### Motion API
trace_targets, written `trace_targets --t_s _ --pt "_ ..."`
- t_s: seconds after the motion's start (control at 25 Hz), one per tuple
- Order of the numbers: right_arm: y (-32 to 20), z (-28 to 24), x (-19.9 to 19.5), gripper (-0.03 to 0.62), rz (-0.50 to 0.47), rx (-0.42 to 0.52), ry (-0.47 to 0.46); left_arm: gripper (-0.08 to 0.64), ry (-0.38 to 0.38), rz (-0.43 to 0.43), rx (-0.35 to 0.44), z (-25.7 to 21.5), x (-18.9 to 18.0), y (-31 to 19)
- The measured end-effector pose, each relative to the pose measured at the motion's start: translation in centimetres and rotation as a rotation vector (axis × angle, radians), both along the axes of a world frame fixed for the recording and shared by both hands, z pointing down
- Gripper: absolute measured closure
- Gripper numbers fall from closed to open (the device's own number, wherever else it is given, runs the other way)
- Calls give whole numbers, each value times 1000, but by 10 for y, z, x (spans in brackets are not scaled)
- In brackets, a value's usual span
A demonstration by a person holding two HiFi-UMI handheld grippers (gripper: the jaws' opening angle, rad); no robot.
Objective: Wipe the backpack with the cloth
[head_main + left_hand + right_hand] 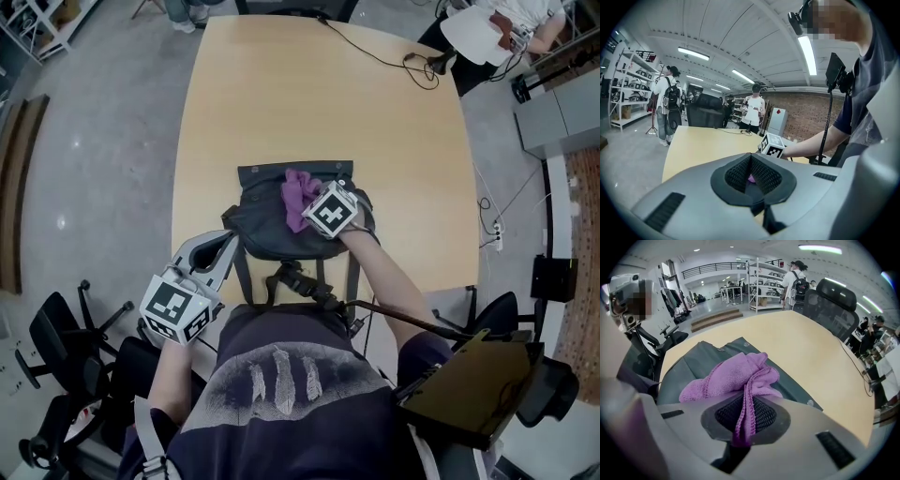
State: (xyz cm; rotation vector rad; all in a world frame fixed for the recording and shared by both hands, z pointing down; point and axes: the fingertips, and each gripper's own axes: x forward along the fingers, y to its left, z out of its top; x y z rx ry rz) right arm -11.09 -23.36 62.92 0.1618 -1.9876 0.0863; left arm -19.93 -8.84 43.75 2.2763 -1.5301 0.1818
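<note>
A dark backpack lies flat near the front edge of the wooden table. A purple cloth rests bunched on its upper middle. My right gripper sits on the backpack and is shut on the cloth, which hangs down between its pads. The backpack spreads out under it. My left gripper is at the backpack's left edge. Its jaws are shut in the left gripper view, with dark material and a speck of purple between the pads.
Backpack straps hang over the table's front edge toward me. A black cable lies on the far right of the table, near a seated person. Office chairs stand on the floor at my left. Shelving lines the far wall.
</note>
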Motion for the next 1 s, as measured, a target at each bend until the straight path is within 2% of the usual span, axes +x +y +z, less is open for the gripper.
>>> trace_targets --t_s 0.2,0.52,0.72,0.88,1.0 --pt "-8 1 17 563 22 -27 -2 554 -9 15 7 -5 9 -8" --pt "-36 -4 43 563 37 36 22 554 -18 2 -17 2 6 -5" --pt "-58 2 80 563 110 49 59 554 -22 8 -11 0 11 -5" --pt "-87 0 111 563 146 107 116 554 -25 6 -8 -1 12 -5" --pt "-117 -12 141 563 209 177 166 554 -25 4 -12 -1 14 -5"
